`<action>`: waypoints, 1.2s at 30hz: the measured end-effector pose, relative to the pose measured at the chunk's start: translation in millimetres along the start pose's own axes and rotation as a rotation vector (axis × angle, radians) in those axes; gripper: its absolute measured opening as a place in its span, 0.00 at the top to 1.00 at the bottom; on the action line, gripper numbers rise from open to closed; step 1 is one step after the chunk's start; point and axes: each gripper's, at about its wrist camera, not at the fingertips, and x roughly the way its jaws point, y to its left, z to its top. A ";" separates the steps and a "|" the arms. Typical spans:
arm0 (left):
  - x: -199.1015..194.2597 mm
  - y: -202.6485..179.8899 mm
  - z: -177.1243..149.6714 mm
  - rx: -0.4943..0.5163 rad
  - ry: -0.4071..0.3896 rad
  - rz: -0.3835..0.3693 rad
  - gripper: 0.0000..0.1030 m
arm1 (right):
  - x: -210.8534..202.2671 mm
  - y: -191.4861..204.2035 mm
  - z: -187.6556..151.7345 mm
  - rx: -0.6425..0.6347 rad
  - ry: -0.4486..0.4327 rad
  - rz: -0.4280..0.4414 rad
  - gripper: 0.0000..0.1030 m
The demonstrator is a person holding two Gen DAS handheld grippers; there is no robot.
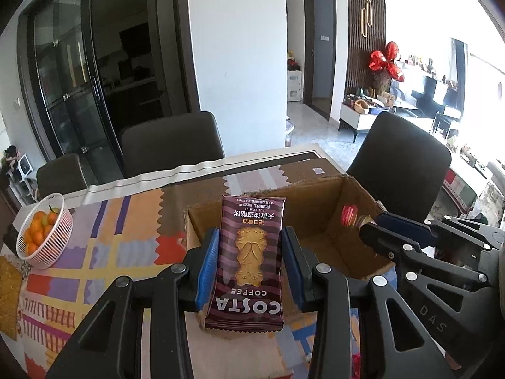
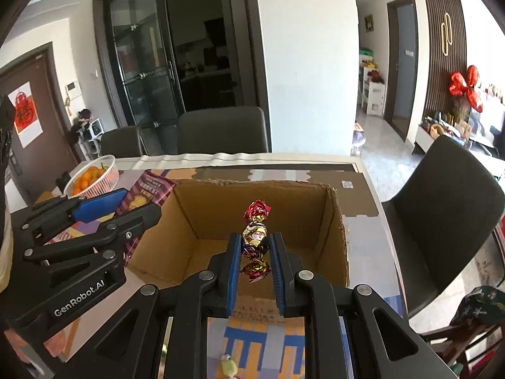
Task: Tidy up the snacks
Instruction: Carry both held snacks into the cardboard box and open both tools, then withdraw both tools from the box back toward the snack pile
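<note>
Bright daylight — right side overexposed, edges fisheye-bent.

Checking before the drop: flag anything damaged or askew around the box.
The cardboard box has ragged, torn top edges, most visibly at its far right corner. The biscuit packet and foil candy sit straight between the fingers. Nothing spilled.

1. Right gripper [image 2: 255,246] is clamped on a foil-wrapped candy [image 2: 255,240], twisted ends sticking out.
2. Open cardboard box [image 2: 334,221] sits right below and ahead of it.
3. Left gripper [image 2: 126,205], off to its left, grips a purple biscuit packet [image 2: 151,189].
4. Basket of oranges [image 2: 104,177] further left.
</note>
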 end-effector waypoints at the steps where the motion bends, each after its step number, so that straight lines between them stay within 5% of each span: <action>1: 3.3 -0.7 2.0 0.006 0.000 0.011 0.59 | 4.0 -1.9 1.7 0.000 0.007 -0.004 0.81; 4: 6.8 0.2 2.5 0.009 -0.004 0.043 0.37 | 11.0 -2.6 5.5 0.004 0.010 -0.018 0.79; 6: 3.5 0.6 0.3 0.007 -0.010 0.062 0.29 | 13.5 -4.5 5.8 0.000 0.017 -0.040 0.64; 19: -58.0 -7.0 -35.3 0.026 -0.091 0.128 0.20 | -28.9 -7.2 -17.8 -0.029 -0.028 -0.058 0.54; 36: -121.5 -16.6 -94.0 -0.037 -0.095 0.083 0.15 | -105.9 7.3 -66.5 -0.055 -0.098 -0.091 0.39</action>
